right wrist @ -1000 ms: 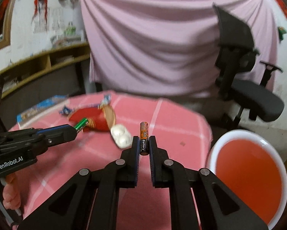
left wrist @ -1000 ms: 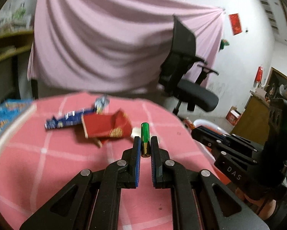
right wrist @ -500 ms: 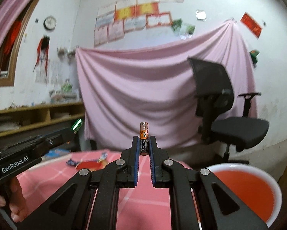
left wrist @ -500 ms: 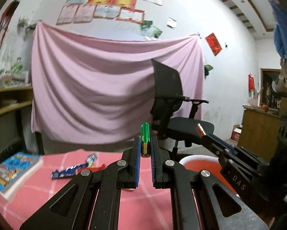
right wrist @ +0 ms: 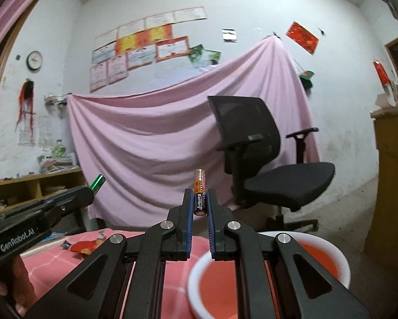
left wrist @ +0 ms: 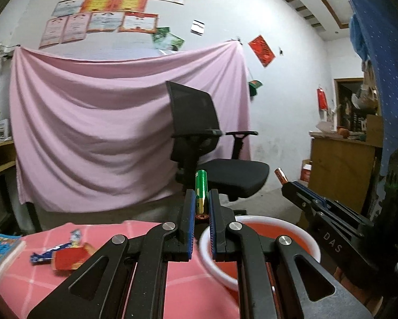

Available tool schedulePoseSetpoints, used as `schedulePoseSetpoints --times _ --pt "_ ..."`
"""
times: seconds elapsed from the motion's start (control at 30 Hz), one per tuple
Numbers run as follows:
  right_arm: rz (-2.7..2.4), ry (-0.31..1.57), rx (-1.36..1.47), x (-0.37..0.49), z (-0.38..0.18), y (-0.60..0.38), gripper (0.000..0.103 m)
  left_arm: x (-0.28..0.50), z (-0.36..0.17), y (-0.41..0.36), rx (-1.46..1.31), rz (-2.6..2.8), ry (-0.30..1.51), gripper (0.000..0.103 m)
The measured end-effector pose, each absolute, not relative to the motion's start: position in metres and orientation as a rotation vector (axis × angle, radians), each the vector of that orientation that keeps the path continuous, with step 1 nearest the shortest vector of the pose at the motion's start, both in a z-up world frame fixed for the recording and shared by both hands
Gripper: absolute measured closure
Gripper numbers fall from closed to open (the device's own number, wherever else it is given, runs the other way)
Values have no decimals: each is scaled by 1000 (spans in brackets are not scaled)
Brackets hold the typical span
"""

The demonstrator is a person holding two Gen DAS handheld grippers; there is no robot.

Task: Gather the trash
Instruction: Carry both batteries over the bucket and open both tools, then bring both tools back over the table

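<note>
Left wrist view alone shows a book [left wrist: 1, 250] on the bench [left wrist: 26, 287]; left gripper [left wrist: 201, 207] clamps a green battery [left wrist: 201, 188], right gripper [right wrist: 200, 204] an orange-black battery [right wrist: 199, 191].

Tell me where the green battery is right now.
The green cylindrical battery stands upright, clamped in the left gripper jaws, raised near the far rim of the white basin with the red inside; the right wrist view shows it at left.

Green battery [left wrist: 201, 189] upright, clamped in left gripper [left wrist: 200, 204]; orange-black battery [right wrist: 200, 195] upright in right gripper [right wrist: 200, 202].
</note>
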State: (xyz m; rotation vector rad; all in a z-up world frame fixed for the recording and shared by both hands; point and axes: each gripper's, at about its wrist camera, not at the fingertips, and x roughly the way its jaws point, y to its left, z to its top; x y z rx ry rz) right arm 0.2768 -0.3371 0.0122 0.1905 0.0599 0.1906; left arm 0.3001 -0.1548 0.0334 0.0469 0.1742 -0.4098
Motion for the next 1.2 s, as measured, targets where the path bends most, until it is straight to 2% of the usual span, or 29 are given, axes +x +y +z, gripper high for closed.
schedulePoseSetpoints --times 0.23,0.63,0.93,1.2 --pt "103 164 240 288 -1 -369 95 323 23 -196 39 -492 242 96" --pt "58 400 360 316 -33 -405 95 367 -8 -242 0 -588 527 96" --pt "67 513 391 325 -48 -413 95 384 -20 -245 -45 -583 659 96" --pt "73 546 392 326 -53 -412 94 383 -26 -238 -68 -569 698 95"
